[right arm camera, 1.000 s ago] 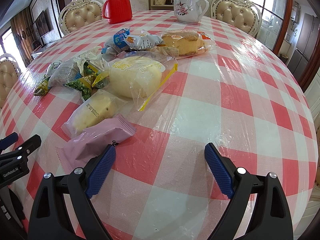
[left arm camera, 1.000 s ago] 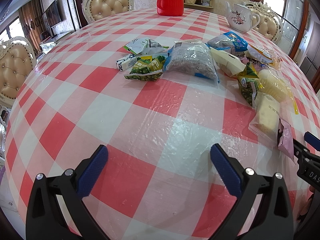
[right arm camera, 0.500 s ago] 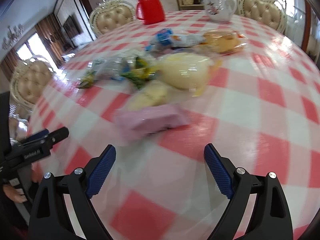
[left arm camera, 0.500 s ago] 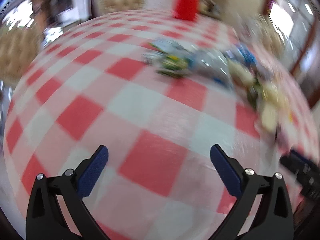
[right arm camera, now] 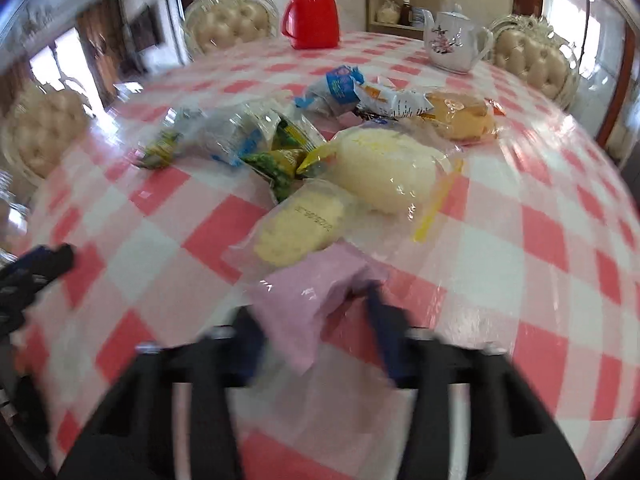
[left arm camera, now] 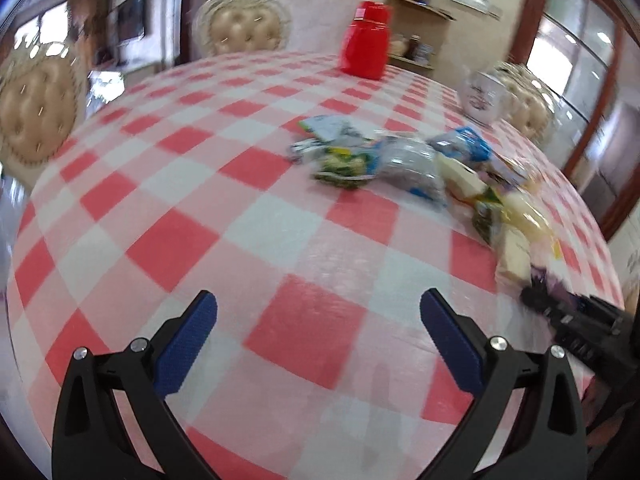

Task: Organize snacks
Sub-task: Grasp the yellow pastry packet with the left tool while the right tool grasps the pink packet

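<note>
Since a second ago the right gripper (right arm camera: 316,332) has snapped shut from wide open onto the pink snack packet (right arm camera: 316,292), which sits at six o'clock of the snack pile. It is probably taken first because it lies nearest and apart from the tangle. The left gripper (left arm camera: 318,332) has swung leftward; its jaws gape, empty, over bare cloth. The red-and-white checked tablecloth (left arm camera: 240,184) under clear plastic covers a round table. A red thermos (right arm camera: 312,10) stands at twelve o'clock, a flowered teapot (right arm camera: 454,48) at one, with tufted chairs around.
</note>
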`<action>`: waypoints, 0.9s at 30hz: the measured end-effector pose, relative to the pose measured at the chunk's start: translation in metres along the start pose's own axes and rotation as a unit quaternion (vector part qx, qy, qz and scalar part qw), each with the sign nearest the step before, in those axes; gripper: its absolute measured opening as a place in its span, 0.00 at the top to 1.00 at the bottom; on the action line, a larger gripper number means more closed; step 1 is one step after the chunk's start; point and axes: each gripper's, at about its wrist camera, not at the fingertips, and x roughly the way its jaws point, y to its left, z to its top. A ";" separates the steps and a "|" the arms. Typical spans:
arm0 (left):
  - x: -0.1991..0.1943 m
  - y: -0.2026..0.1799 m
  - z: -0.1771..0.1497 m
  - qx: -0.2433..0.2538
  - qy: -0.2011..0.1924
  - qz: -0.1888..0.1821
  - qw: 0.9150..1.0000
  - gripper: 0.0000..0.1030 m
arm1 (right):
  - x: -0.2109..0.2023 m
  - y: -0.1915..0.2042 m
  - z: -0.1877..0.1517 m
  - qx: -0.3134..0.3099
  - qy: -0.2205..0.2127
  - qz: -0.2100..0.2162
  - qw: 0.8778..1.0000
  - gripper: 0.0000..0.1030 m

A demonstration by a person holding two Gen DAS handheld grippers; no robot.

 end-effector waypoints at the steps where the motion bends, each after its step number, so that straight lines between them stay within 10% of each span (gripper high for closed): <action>1: 0.000 -0.007 0.000 0.008 0.001 -0.005 1.000 0.01 | -0.008 -0.009 -0.004 0.008 -0.012 -0.007 1.000 0.85; 11: 0.037 -0.145 0.000 0.158 0.033 -0.049 0.986 0.01 | -0.044 -0.061 -0.027 0.049 -0.044 0.014 0.998 0.93; 14: 0.052 -0.166 0.007 0.175 0.041 -0.041 0.983 0.02 | -0.047 -0.071 -0.029 0.063 -0.036 0.009 0.997 0.81; 18: 0.074 -0.187 0.010 0.210 0.064 -0.045 0.975 0.29 | -0.059 -0.090 -0.035 0.082 -0.046 0.004 0.996 0.77; 21: 0.076 -0.185 0.014 0.197 0.066 -0.072 0.976 0.61 | -0.064 -0.093 -0.033 0.084 -0.052 0.016 0.995 0.46; 27: 0.056 -0.148 0.005 0.149 0.062 -0.090 0.983 0.64 | -0.046 -0.062 -0.013 0.034 -0.041 0.045 0.998 0.36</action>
